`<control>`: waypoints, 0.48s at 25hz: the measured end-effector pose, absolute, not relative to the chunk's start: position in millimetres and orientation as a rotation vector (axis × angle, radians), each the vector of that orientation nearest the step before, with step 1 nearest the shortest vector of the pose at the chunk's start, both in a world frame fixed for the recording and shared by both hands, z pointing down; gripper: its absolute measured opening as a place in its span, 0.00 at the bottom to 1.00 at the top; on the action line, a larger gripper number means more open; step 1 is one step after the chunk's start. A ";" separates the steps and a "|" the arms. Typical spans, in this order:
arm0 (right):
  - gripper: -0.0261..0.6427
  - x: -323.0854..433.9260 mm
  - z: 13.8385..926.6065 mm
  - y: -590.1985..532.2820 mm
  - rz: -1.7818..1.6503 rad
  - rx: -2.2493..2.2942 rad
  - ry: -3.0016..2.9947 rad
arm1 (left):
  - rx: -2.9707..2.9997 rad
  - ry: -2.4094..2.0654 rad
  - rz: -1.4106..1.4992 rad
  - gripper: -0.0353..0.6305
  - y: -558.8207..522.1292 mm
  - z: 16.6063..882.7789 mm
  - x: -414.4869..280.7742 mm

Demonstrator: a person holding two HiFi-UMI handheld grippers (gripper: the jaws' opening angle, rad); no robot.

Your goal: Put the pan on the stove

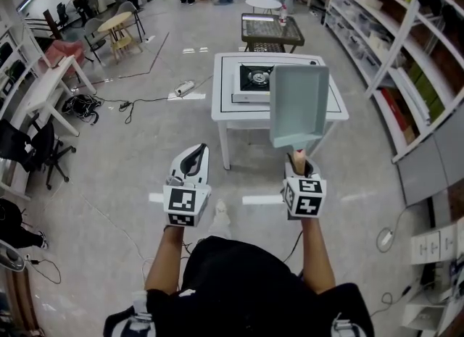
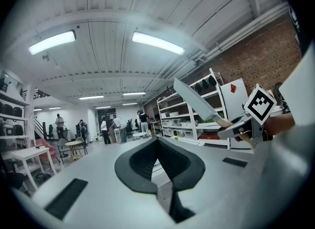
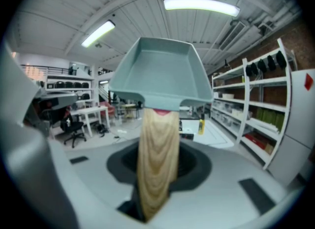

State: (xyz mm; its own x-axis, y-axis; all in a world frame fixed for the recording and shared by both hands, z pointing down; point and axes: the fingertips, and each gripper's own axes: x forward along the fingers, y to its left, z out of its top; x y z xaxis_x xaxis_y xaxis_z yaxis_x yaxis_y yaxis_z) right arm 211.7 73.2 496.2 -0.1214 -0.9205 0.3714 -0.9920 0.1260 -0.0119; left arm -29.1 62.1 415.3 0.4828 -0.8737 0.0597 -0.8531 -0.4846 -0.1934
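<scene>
The right gripper's (image 3: 157,193) two dark fingers (image 3: 197,166) stand partly apart and press on either side of a pale wooden handle (image 3: 157,159), which fills the gap between them and rises straight out of the jaws. At the handle's top sits the pan (image 3: 160,73), a rectangular grey-green tray shape with low walls, carried in mid-air with its open side turned toward the person. Gripping low on the handle seems to keep the pan body clear of the jaws, so that its flat base can be lowered first. In the head view the pan (image 1: 299,103) hangs in front of the right gripper (image 1: 299,160), short of the white table (image 1: 225,103) ahead. The left gripper (image 1: 190,161) is held level beside the right one, its black fingertips (image 2: 184,166) meeting at the tip with nothing between them, likely parked out of the way. On the table stands the stove (image 1: 254,78), a single-burner camping model with a bare burner. The person is a few steps off on a grey floor, so the carry to the stove looks unfinished. Metal shelves (image 1: 406,46) line the right side.
</scene>
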 end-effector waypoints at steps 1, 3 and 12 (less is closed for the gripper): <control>0.23 212.4 496.6 65.9 0.374 1.872 -2.132 | -2.588 1.517 -0.222 0.09 54.5 416.3 -28.3; 0.23 212.0 497.5 50.1 0.373 1.869 -2.129 | -2.593 1.515 -0.221 0.09 38.5 418.5 -28.2; 0.23 198.8 503.3 -33.8 0.380 1.854 -2.101 | -2.622 1.504 -0.211 0.09 -50.0 424.1 -39.4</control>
State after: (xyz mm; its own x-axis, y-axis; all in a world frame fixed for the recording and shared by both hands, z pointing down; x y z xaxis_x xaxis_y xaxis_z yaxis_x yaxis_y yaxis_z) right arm 198.8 -33.8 503.3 -0.1122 -0.9090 0.4014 -0.9920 0.1260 0.0081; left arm -39.4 -50.0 424.1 0.4990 -0.8642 0.0647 -0.8487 -0.5024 -0.1653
